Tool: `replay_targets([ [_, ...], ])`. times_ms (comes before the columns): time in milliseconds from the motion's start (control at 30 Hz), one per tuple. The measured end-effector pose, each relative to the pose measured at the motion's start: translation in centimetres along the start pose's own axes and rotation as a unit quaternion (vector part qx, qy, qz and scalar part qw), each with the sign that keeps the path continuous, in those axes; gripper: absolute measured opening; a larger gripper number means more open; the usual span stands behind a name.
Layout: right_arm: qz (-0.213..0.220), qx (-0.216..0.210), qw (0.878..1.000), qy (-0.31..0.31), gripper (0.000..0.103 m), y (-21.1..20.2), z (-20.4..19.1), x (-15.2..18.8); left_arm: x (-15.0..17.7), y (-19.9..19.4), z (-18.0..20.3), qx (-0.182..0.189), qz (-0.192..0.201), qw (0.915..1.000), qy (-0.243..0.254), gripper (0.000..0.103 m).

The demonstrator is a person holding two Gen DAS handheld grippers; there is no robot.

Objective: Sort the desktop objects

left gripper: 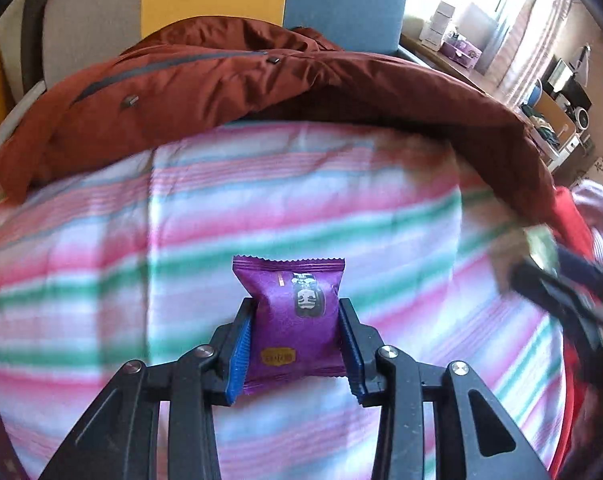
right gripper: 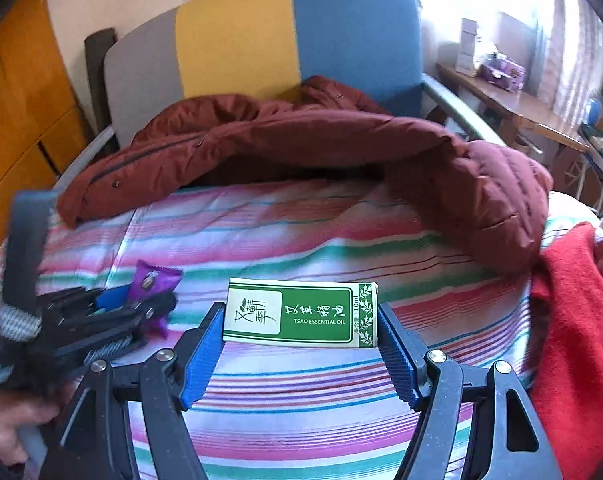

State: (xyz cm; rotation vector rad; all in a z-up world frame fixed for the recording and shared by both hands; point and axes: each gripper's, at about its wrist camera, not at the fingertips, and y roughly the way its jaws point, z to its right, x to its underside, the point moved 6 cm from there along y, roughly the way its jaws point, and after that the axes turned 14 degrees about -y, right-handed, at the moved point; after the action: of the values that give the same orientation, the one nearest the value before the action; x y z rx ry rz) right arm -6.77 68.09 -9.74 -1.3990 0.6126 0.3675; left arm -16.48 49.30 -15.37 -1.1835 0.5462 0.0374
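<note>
A purple snack packet (left gripper: 297,312) sits between the blue pads of my left gripper (left gripper: 297,320), which is shut on it above the striped sheet (left gripper: 181,220). In the right wrist view the same packet (right gripper: 155,280) shows at the left, in the left gripper (right gripper: 141,300). My right gripper (right gripper: 301,320) is shut on a green and white essential oil box (right gripper: 301,312), held crosswise by its two ends. That right gripper (left gripper: 561,284) appears blurred at the right edge of the left wrist view.
A dark red padded jacket (left gripper: 229,80) lies across the far side of the sheet, in front of a grey, yellow and blue headboard (right gripper: 261,40). A red cloth (right gripper: 573,320) is heaped at the right. A wooden desk (right gripper: 521,108) with boxes stands beyond.
</note>
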Motion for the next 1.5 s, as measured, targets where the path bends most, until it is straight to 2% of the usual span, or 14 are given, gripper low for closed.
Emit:
replay_targets([
  [200, -0.033, -0.037, 0.998, -0.038, 0.073, 1.9, -3.0, 0.9, 4.8, -3.4, -2.2, -0.008, 0.032, 0.9994, 0.008, 0.04],
  [400, -0.04, -0.091, 0.992, -0.074, 0.073, 2.8, -6.8, 1.5, 7.1, -5.6, -3.2, -0.015, 0.057, 0.9981, 0.016, 0.039],
  [567, -0.045, -0.117, 0.986, -0.107, 0.073, 3.0, -9.8, 1.8, 8.8, -6.9, -4.4, -0.013, 0.067, 0.9974, 0.023, 0.039],
  [767, -0.057, -0.122, 0.983, -0.126, 0.073, 3.7, -12.0, 2.4, 9.7, -7.8, -5.5, -0.007, 0.068, 0.9973, 0.026, 0.039],
  [1200, -0.063, -0.116, 0.983, -0.13, 0.073, 3.1, -14.2, 3.2, 10.2, -9.1, -6.9, 0.003, 0.072, 0.9973, 0.017, 0.039],
  [1500, -0.078, -0.116, 0.983, -0.122, 0.073, 1.9, -16.7, 4.8, 10.4, -13.6, -7.9, 0.009, 0.109, 0.9939, 0.019, 0.039],
])
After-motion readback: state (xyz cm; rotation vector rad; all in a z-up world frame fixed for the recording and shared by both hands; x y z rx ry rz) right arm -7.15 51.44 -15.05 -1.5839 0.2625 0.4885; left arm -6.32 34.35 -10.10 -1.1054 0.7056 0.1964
